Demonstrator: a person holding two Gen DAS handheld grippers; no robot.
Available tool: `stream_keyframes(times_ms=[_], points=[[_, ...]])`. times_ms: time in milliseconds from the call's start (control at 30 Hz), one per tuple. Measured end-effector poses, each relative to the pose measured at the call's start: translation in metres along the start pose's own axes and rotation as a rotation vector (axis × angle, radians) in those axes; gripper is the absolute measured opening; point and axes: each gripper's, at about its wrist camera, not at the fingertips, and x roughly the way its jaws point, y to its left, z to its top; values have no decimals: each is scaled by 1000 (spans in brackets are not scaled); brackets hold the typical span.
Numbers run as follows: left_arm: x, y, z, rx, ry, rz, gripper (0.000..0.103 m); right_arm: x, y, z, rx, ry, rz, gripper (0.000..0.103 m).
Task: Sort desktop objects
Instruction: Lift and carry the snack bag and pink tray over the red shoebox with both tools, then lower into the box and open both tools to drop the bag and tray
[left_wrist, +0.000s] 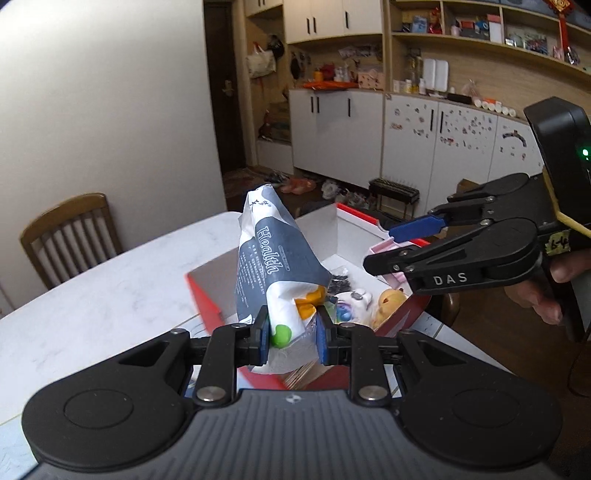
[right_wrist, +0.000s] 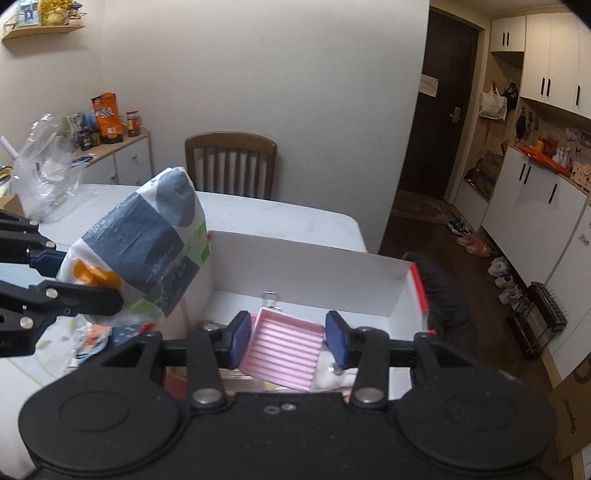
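- A soft tissue pack (left_wrist: 266, 258), white and grey-blue with "Health" printed on it, is clamped at its lower end by the left gripper (left_wrist: 291, 334) and stands up from the jaws, raised above the near edge of an open box.
- A pink ribbed tray (right_wrist: 282, 352) sits tilted between the blue pads of the right gripper (right_wrist: 288, 339), which is clenched on it from both sides, above the inside of the same box.
- The box (right_wrist: 306, 269) has white inner walls and a red rim; it lies on the table and takes up the space just ahead of both grippers.
- Inside the box, in the left wrist view, lie small items: a yellow round toy (left_wrist: 388, 301), a white-and-purple figure (left_wrist: 351, 304) and a dark beaded piece (left_wrist: 338, 282). A binder clip (right_wrist: 271, 298) rests on the box floor just beyond the tray.
- The white marbled table (left_wrist: 103, 295) carries the box; a crumpled clear plastic bag (right_wrist: 44, 166) stands at its far left side.
- A wooden chair (right_wrist: 231, 164) stands at the table's far side, against a plain wall.
- A person's hand (left_wrist: 543, 291) grips the handle of the right gripper.
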Motion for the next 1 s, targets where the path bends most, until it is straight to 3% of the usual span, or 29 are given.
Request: stream_keyframes(times_ms=[400, 1000], points=[[78, -12, 15, 50, 117, -3, 22, 52, -30, -10, 6, 90, -43, 44], [128, -16, 1, 64, 242, 4, 22, 97, -40, -25, -5, 192, -26, 44]])
